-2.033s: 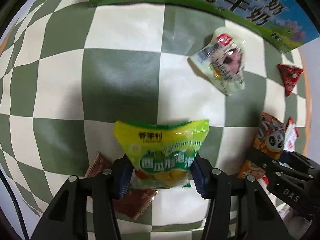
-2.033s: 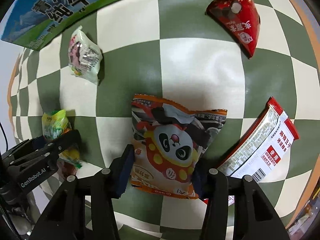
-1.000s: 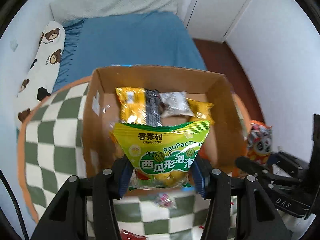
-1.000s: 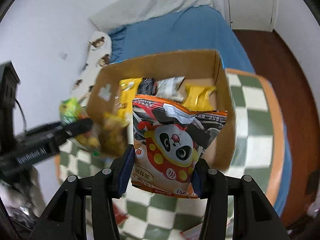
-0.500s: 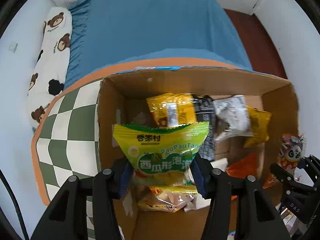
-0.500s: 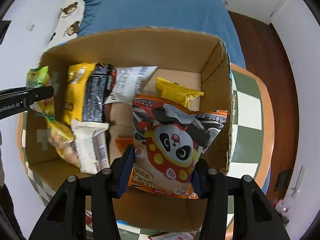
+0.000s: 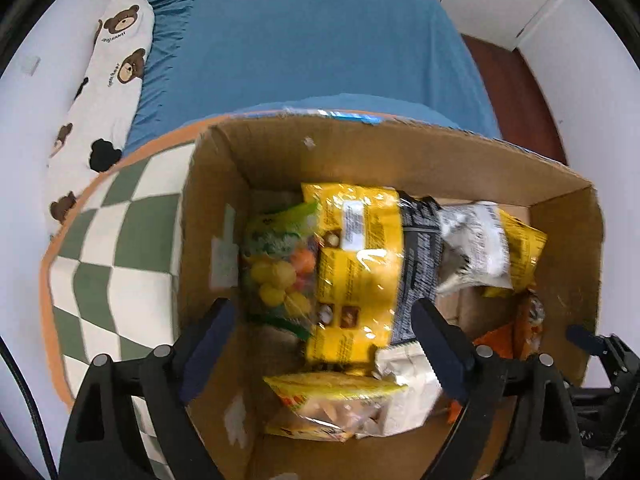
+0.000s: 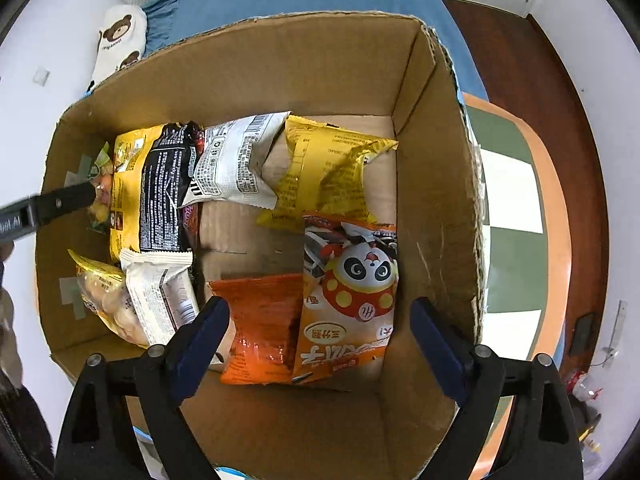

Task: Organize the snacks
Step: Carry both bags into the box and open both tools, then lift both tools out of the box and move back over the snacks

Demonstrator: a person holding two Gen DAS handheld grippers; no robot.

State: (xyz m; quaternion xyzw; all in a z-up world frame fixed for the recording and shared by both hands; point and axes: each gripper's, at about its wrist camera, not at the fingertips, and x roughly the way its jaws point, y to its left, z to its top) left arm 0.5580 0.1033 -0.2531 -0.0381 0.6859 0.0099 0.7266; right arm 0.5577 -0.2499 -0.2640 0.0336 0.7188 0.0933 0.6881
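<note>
The left gripper (image 7: 326,334) hangs over the left end of the cardboard box (image 7: 560,192) with its jaws opening wide and nothing pressed between the pads; the green candy bag (image 7: 276,256) it clamped half a second ago now lies below them on the box floor, tucked against the left wall and partly under a big yellow packet (image 7: 356,264). The right gripper (image 8: 320,334) shows the same change: its jaws are opening, and the panda snack bag (image 8: 352,292) it carried a moment ago has dropped free onto the box floor at the near right, leaning on an orange packet (image 8: 260,328). Further out, a black-and-yellow packet (image 8: 164,196), a white packet (image 8: 236,160) and another yellow bag (image 8: 328,168) fill the far side of the box, and a small clear bag of round snacks (image 8: 102,296) sits near left. Beyond the box are the green-checked table (image 7: 116,232) and a blue bed (image 7: 312,48). Both releases look complete, so two more snacks count as stowed; judging by this, the hands are free to lift out and fetch whatever remains on the table.
</note>
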